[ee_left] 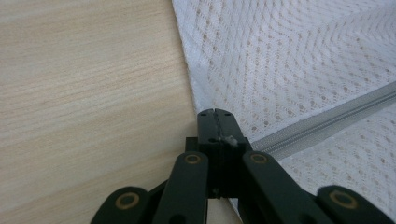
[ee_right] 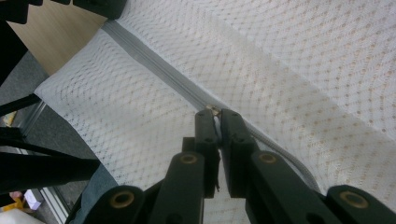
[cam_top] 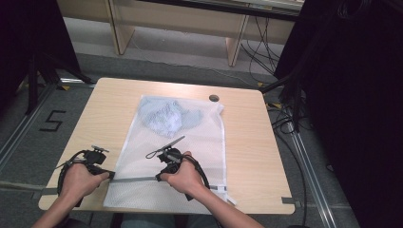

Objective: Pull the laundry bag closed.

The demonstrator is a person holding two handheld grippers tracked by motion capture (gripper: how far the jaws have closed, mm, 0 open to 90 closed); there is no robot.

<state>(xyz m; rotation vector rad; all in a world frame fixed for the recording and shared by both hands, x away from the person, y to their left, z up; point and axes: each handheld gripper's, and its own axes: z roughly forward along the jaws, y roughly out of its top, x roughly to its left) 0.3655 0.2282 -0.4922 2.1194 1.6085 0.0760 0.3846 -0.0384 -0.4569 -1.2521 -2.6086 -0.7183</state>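
A white mesh laundry bag (cam_top: 176,152) lay flat on the wooden counter (cam_top: 247,142), its near end reaching the edge by the person. Through the mesh at the far end showed a bunched pale blue garment (cam_top: 166,116). A grey zipper (cam_top: 135,179) ran across the bag near its near end. The left gripper (cam_top: 110,175) sat at the bag's left edge, its jaws pressed together on the mesh right where the zipper began (ee_left: 299,128). The right gripper (cam_top: 159,177) rested further along the zipper, jaws pinched on a small metal zipper pull (ee_right: 214,110). A small dark round fitting (cam_top: 214,98) sat in the counter beyond the bag.
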